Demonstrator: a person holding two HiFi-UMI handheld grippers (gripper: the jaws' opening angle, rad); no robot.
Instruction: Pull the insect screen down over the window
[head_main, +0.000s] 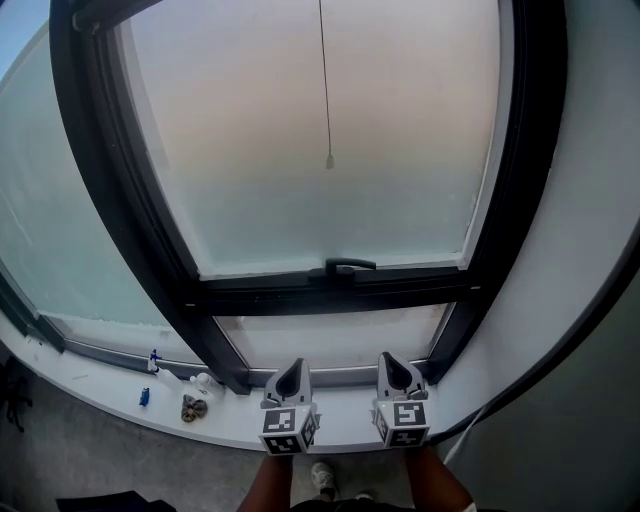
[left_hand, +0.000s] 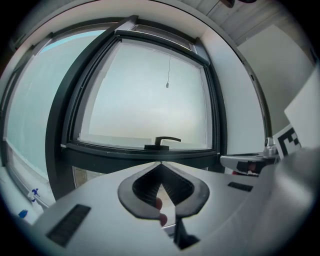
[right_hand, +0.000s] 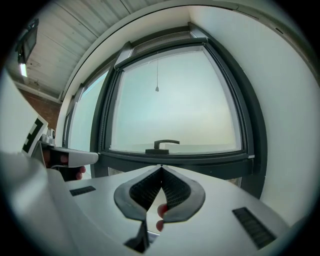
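Observation:
A large frosted window in a dark frame (head_main: 140, 215) fills the head view. A thin pull cord hangs from the top down the middle of the glass and ends in a small grey toggle (head_main: 328, 160), also seen as the toggle (left_hand: 167, 85) and the toggle (right_hand: 157, 89). A dark handle (head_main: 345, 266) sits on the lower sash bar. Low down and short of the sill, my left gripper (head_main: 292, 368) and right gripper (head_main: 393, 362) stand side by side, pointing at the window. In their own views the left gripper (left_hand: 161, 164) and right gripper (right_hand: 161, 166) are shut with nothing between the jaws.
A white sill (head_main: 240, 425) runs below the window, with a small blue bottle (head_main: 145, 397), a white object (head_main: 203, 383) and a brownish lump (head_main: 193, 407) at its left. A white wall (head_main: 590, 200) borders the right side. Another frosted pane (head_main: 50, 230) lies to the left.

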